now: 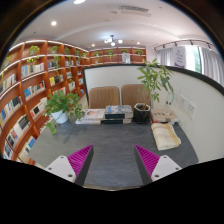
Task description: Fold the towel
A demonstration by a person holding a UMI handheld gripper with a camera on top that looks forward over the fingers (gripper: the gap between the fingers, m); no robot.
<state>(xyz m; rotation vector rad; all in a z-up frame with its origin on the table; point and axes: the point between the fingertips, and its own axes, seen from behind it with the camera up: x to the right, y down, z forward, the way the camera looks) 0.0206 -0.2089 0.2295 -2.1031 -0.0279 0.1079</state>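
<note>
Tool [112,160]: we see it spread wide, holding and touching nothing; bare worktop [108,150] shows between its pink pads [80,158].
Towel [166,136]: we find a pale folded cloth on the worktop, beyond the fingers and off to the right; we take it for the towel.
Farther out: books [103,116] lie at the far edge, a plant [62,103] at the left, another plant [152,80] at the right, chairs [104,96] behind.
Bookshelves [35,85]: they line the left wall.
Hard to make out: the book titles are too small for us to read.
</note>
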